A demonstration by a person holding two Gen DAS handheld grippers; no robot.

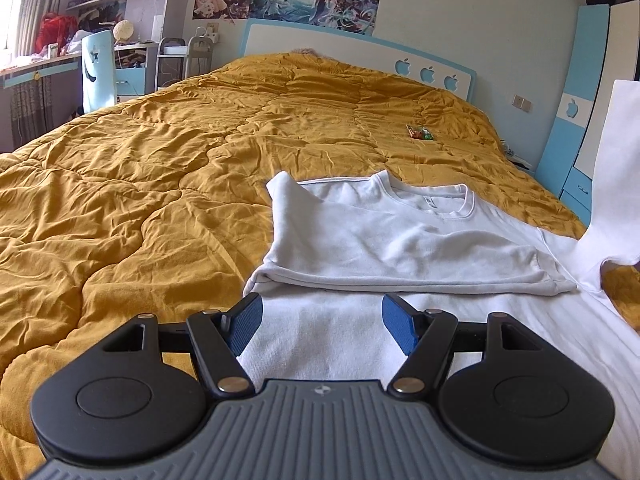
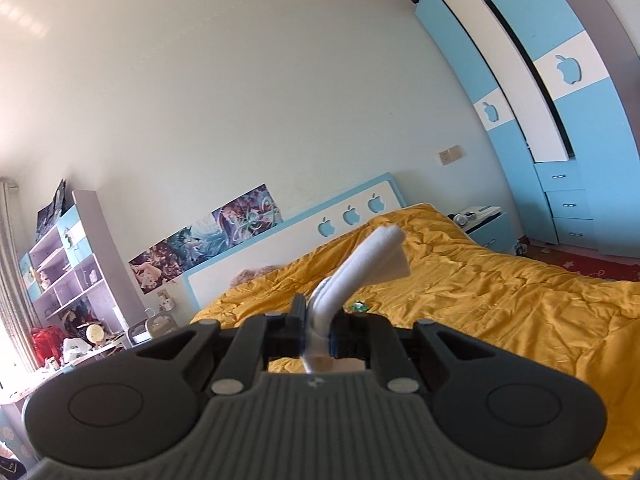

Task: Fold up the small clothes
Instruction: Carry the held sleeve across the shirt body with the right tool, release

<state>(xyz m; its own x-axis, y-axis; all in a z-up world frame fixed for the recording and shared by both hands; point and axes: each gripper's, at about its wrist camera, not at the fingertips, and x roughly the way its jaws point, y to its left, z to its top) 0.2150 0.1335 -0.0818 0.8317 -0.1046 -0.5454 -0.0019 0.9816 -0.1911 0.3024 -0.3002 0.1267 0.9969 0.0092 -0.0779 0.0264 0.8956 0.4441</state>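
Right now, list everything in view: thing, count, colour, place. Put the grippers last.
shirt: one, white, flat on the bed, one sleeve folded across the chest, the other sleeve lifted at the right edge
quilt: one, mustard yellow, covering the bed
wrapper: one, green and red, on the quilt beyond the shirt
headboard: one, white with blue trim and three apple cutouts, at the wall
posters: a row, multicoloured, above the headboard
wardrobe: one, blue and white, right of the bed
shelves: one unit, pale, left of the bed
left gripper: open, over the shirt's lower part
right gripper: shut on the shirt's sleeve, raised
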